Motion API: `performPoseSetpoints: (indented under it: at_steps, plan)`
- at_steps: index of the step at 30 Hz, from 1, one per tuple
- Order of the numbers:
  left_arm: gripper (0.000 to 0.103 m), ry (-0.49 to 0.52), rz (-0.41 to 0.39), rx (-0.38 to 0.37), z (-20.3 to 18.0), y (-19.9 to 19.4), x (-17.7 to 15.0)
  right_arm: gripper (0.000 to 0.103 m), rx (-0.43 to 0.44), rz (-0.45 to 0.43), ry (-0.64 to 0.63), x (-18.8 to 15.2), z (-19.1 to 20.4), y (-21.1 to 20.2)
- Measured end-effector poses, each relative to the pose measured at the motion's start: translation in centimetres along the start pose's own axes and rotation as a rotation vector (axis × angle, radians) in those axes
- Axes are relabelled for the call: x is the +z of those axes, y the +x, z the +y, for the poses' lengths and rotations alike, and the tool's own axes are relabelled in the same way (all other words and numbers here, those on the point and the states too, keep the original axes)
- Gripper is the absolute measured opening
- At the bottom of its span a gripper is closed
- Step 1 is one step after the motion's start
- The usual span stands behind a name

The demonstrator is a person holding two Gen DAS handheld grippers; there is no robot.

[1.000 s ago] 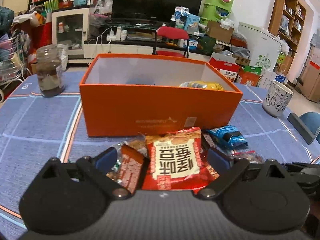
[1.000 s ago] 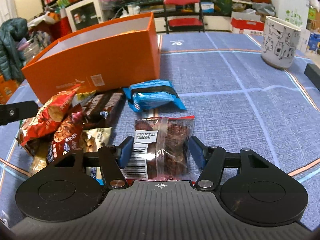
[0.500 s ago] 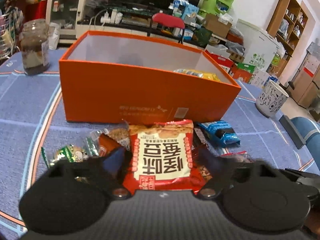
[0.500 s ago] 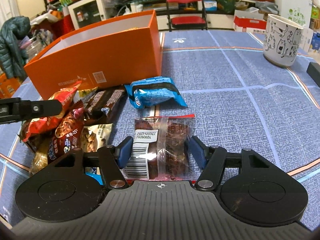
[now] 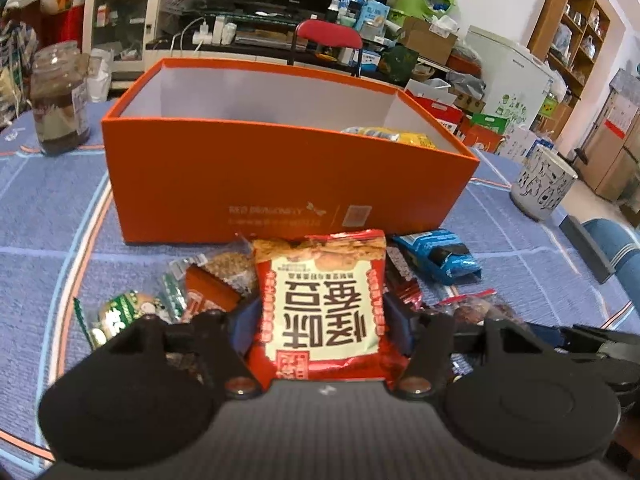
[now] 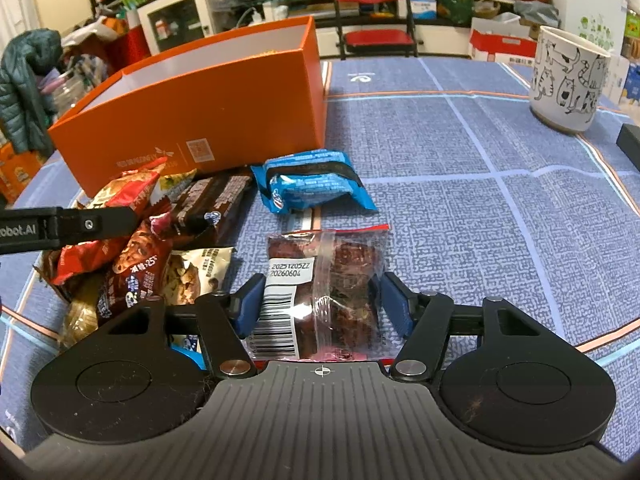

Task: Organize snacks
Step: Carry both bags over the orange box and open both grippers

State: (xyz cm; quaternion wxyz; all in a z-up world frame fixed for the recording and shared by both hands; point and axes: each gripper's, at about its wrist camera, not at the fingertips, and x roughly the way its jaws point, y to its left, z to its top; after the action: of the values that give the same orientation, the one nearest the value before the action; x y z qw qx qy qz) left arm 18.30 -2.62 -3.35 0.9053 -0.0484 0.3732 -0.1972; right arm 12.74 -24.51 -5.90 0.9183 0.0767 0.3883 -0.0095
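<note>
My left gripper (image 5: 320, 320) is shut on a red snack packet (image 5: 320, 272) with a cream label, its blue pads pressing both sides just in front of the orange box (image 5: 280, 184). A yellow packet (image 5: 392, 136) lies inside the box at the right end. My right gripper (image 6: 322, 304) holds a clear packet of dark dried fruit (image 6: 336, 276) low over the cloth, its jaws closing a touch tighter on it. Several loose snacks (image 6: 132, 260) are piled between the grippers. A blue packet (image 6: 308, 188) lies beside the box. One left finger (image 6: 80, 224) reaches over that pile.
A brown-filled glass jar (image 5: 60, 100) stands left of the box. A cat-print mug (image 6: 568, 80) and a black slab (image 6: 630, 140) sit at the far right of the blue checked tablecloth (image 6: 460, 220). A red chair (image 5: 328, 36) stands behind the table.
The left jaws have closed in from wide open onto the red packet, and the left view has tipped slightly. The right gripper and its clear packet have stayed put.
</note>
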Motion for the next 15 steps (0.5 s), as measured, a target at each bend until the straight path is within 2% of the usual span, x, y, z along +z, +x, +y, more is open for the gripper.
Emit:
performPoseSetpoints:
  at_steps: [8, 15]
  plan:
    - [0.058, 0.02, -0.034, 0.019, -0.1, -1.2, 0.2, 0.043, 0.013, -0.006, -0.021, 0.1, 0.4, -0.4]
    - [0.058, 0.065, -0.069, 0.121, -0.1, -2.6, 0.3, 0.043, -0.003, -0.04, -0.066, 0.4, 1.0, -1.2]
